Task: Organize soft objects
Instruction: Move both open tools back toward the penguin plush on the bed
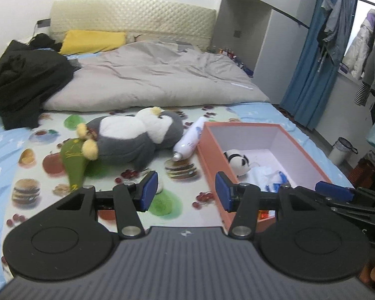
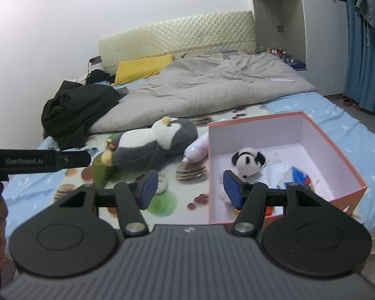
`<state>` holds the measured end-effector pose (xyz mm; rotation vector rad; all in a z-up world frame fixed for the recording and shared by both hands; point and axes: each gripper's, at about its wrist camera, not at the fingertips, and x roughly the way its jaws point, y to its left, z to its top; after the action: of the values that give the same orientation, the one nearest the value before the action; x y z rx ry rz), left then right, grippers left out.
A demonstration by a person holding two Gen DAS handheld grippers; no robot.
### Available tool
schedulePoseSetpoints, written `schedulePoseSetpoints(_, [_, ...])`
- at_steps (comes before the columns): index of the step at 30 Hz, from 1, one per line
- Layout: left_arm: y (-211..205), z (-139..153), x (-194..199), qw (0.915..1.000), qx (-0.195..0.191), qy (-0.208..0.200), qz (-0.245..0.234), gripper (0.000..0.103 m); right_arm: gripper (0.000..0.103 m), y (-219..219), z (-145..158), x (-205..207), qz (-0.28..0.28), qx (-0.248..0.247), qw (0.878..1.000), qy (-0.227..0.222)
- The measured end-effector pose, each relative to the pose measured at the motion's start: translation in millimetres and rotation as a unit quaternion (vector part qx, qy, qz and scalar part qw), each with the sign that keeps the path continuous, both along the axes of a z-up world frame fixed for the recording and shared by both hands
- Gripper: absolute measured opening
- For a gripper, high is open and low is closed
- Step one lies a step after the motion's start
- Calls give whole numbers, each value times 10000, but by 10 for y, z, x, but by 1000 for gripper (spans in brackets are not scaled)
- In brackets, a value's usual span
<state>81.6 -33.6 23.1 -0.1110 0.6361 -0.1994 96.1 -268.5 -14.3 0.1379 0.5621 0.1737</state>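
Observation:
A grey and white plush penguin lies on its back on the printed mat, with a green plush piece at its feet. A small panda plush sits inside the open orange box, beside crumpled white and blue wrappers. My left gripper hovers open over the mat near the box's left wall, holding nothing. My right gripper is open too, straddling the box's near left wall. The right gripper's finger shows at the right edge of the left wrist view.
A white bottle lies between the penguin and the box. Behind are a grey duvet, a black garment heap and a yellow pillow. Clothes hang by the blue curtain; a small bin stands on the floor.

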Motion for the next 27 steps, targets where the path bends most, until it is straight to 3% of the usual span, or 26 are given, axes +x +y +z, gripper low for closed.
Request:
schedulePoseSetpoints(20, [539,-617,-438,9970,-33,371,681,58,61,545,-511,-334,631,96,9976,255])
schedulePoseSetpoints(27, [681,-869,-336,9947,-93,493,897,62,61,631,-738,-220,781,77,9959,453])
